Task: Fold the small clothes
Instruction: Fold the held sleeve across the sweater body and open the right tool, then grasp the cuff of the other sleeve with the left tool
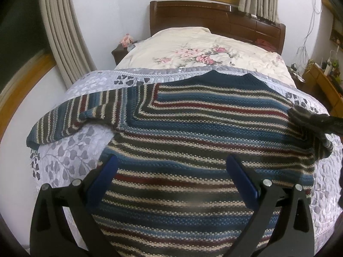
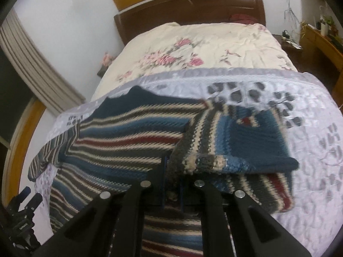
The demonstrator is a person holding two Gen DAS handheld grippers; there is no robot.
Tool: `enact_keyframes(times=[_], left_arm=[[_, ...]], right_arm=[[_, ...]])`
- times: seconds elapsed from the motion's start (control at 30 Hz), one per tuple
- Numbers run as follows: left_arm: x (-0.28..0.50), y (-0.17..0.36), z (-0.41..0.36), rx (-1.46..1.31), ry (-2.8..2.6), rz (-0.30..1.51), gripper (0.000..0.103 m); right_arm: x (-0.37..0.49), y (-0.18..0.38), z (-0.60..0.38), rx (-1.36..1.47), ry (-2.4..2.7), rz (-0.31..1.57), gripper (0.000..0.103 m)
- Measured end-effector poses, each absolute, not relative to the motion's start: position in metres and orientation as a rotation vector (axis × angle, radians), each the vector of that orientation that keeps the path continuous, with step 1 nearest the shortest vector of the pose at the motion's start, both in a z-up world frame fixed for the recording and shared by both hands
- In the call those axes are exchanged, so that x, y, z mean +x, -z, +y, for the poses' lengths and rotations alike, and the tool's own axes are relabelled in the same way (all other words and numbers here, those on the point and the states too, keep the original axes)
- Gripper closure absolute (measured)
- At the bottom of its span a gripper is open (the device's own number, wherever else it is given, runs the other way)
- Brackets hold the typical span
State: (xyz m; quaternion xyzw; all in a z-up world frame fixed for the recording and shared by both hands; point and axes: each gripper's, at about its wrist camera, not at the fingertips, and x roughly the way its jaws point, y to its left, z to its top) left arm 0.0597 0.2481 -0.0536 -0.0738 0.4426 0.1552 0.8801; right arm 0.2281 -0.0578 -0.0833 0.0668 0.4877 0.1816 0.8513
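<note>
A striped knit sweater (image 1: 193, 132) in blue, dark red, cream and grey lies flat on the bed, collar toward the headboard. Its left sleeve (image 1: 70, 117) stretches out to the left. My left gripper (image 1: 171, 169) hovers open over the lower body of the sweater, nothing between its blue pads. My right gripper (image 2: 172, 182) is shut on the sweater's right sleeve (image 2: 231, 141), which is lifted and doubled over toward the body. In the left wrist view that gripper (image 1: 317, 121) shows at the right edge, pinching the sleeve. The left gripper (image 2: 23, 209) appears low at the left in the right wrist view.
A pale lilac quilt (image 1: 64, 160) with grey leaf print lies under the sweater. Beyond it are a cream floral duvet (image 1: 203, 55) and a dark wooden headboard (image 1: 214, 19). Curtains (image 1: 62, 27) hang at the left; a wooden desk (image 1: 321, 81) with clutter stands at the right.
</note>
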Motion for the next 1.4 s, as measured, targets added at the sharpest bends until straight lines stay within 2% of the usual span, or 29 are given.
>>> enact_keyframes(times=[0.1,0.17,0.23,0.43,0.73,0.93,1.17,1.27,1.3,1.33,1.37,1.4], left_arm=[[0.063,0.054,0.248,-0.153,-0.309,0.922,0.003],[0.066,0.053,0.246,-0.154,-0.296,0.92,0.003],[0.07,0.052,0.242,-0.16,-0.279,0.92,0.003],[0.091,0.05,0.217,-0.171,-0.186,0.919,0.003],[0.153,0.058,0.13,-0.181,0.058,0.958,0.003],[0.205,0.093,0.072,-0.195,0.164,1.057,0.003],[0.237,0.139,0.049,-0.313,0.211,1.202,0.004],[0.241,0.141,0.045,-0.334,0.218,1.205,0.005],[0.242,0.14,0.042,-0.332,0.237,1.199,0.014],[0.243,0.138,0.038,-0.332,0.261,1.195,0.043],[0.244,0.137,0.034,-0.33,0.282,1.2,0.056],[0.245,0.136,0.031,-0.334,0.291,1.208,0.062]], right_arm=[[0.228,0.097,-0.043,0.128,-0.397,1.059,0.093],[0.228,0.111,-0.035,0.104,-0.425,1.113,0.077],[0.222,0.12,-0.034,0.096,-0.452,1.137,0.068],[0.194,0.112,-0.062,0.082,-0.492,1.125,0.068],[0.166,0.099,-0.145,0.105,-0.327,1.091,0.067],[0.163,0.103,-0.178,0.162,-0.271,1.095,0.067],[0.16,0.101,-0.2,0.189,-0.235,1.075,0.066],[0.159,0.099,-0.205,0.196,-0.225,1.065,0.065],[0.159,0.098,-0.207,0.197,-0.219,1.062,0.065],[0.16,0.097,-0.208,0.197,-0.212,1.06,0.065],[0.16,0.096,-0.209,0.199,-0.208,1.059,0.065],[0.161,0.096,-0.21,0.203,-0.205,1.059,0.065]])
